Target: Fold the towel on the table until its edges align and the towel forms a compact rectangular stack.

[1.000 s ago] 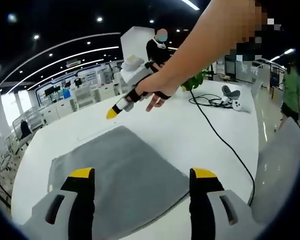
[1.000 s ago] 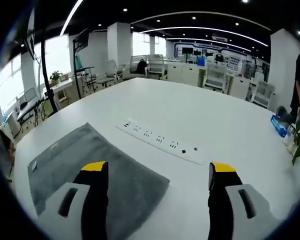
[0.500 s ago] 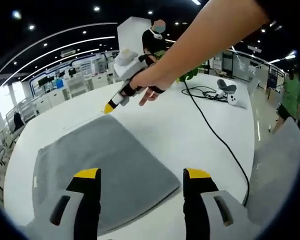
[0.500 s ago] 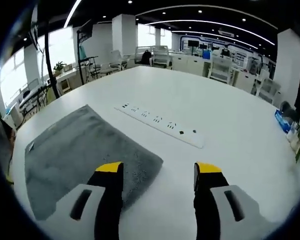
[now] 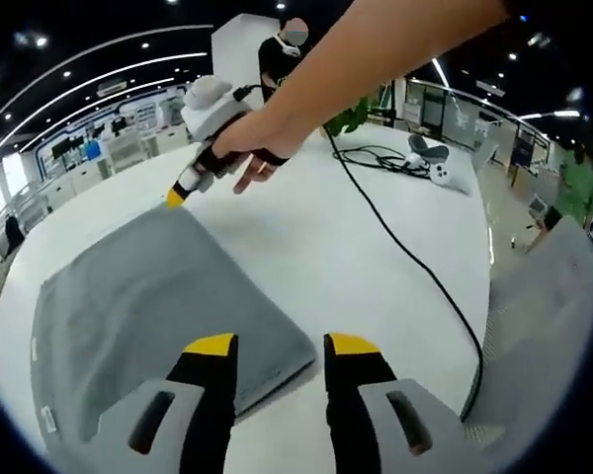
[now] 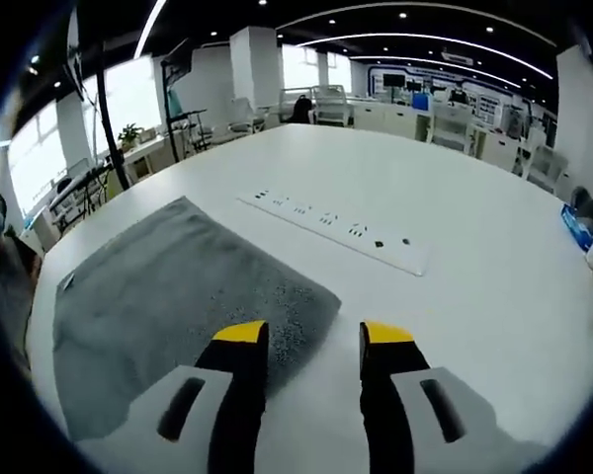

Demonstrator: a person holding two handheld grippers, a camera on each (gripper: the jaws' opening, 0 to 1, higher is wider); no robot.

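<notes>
Both pairs of tongs narrowed since a second ago, from wide to a slim gap, and lowered toward the flat grey terry towel point(image 5: 138, 296) lying spread on the white round surface point(image 5: 376, 257). Left tongs point(image 5: 273, 344), yellow-tipped, now poised over the towel's near corner, holding nothing. Right tongs point(image 6: 314, 333), likewise narrow and empty, just above the towel point(image 6: 168, 296) at its corner nearest the long white power strip point(image 6: 341, 232); seen from the left gripper view, right tongs point(image 5: 176, 197) tip-down at the far corner, gripped by a hand point(image 5: 242, 148).

Judged: corner pinches being set up for a first fold; nothing folded yet.

Towel edges lying straight, one side close to the surface's rim. Power strip just beyond the towel, near but apart. Black cable point(image 5: 415, 267) trailing across the surface well apart from the towel. Bare surface on the cable side leaves room to swing the fold.
</notes>
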